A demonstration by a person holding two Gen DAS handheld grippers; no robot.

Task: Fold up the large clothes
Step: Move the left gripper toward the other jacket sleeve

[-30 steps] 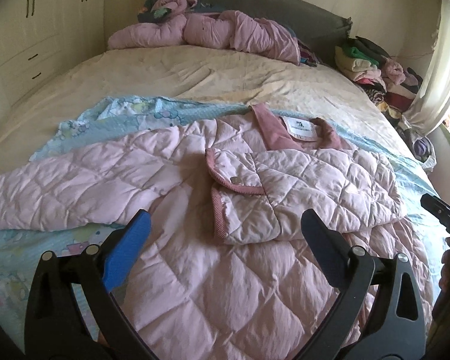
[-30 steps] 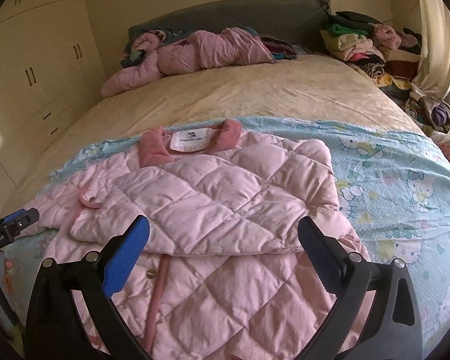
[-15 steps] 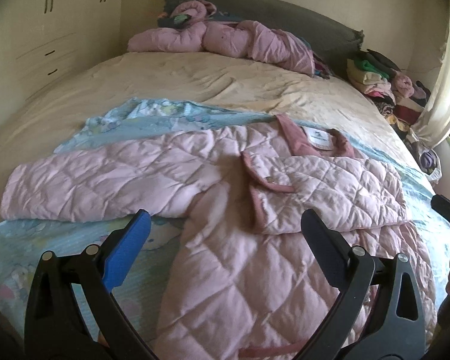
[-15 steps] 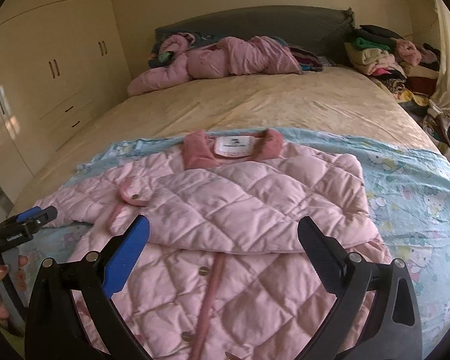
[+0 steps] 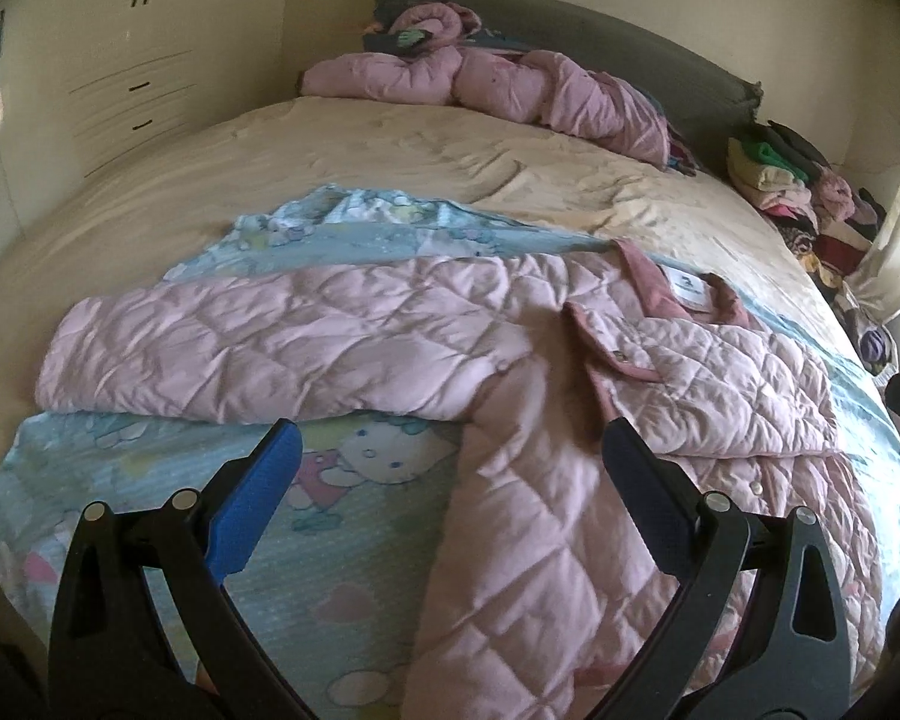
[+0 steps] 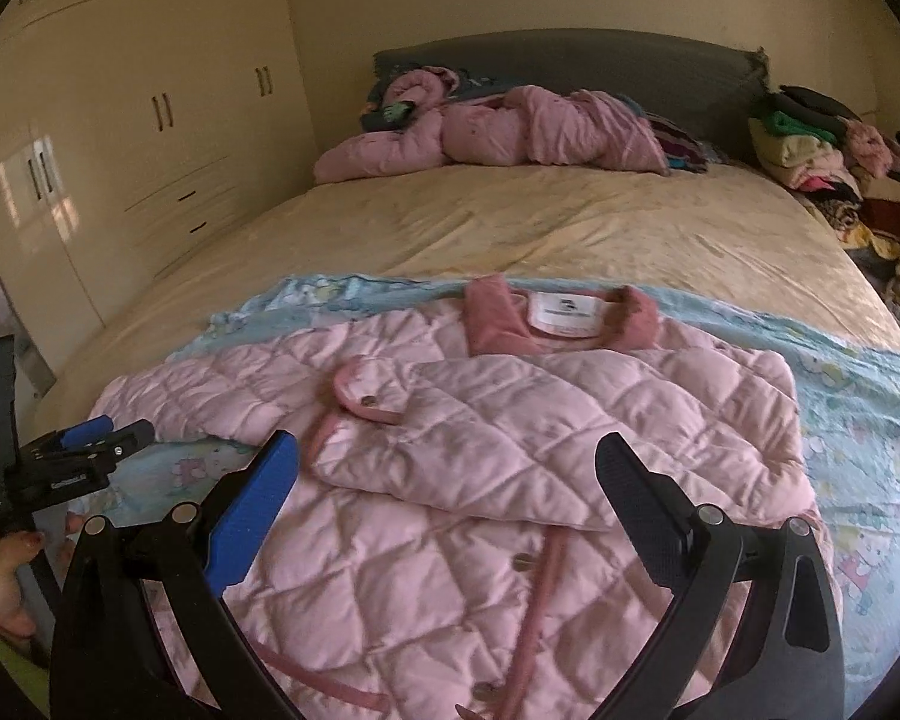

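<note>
Now the pink jacket [image 6: 450,450] lies flat on the bed [image 6: 510,222], one sleeve folded across its chest, the other stretched toward nine o'clock. Both grippers, left [image 5: 447,456] and right [image 6: 447,468], hover above it, jaws wide and empty.

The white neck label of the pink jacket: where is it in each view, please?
Left wrist: white label, right of centre, upper half.
Right wrist: white label, centre, slightly above the middle.
Shared landmark: the folded sleeve's cuff with its snap button, lying below-left of the label.
</note>
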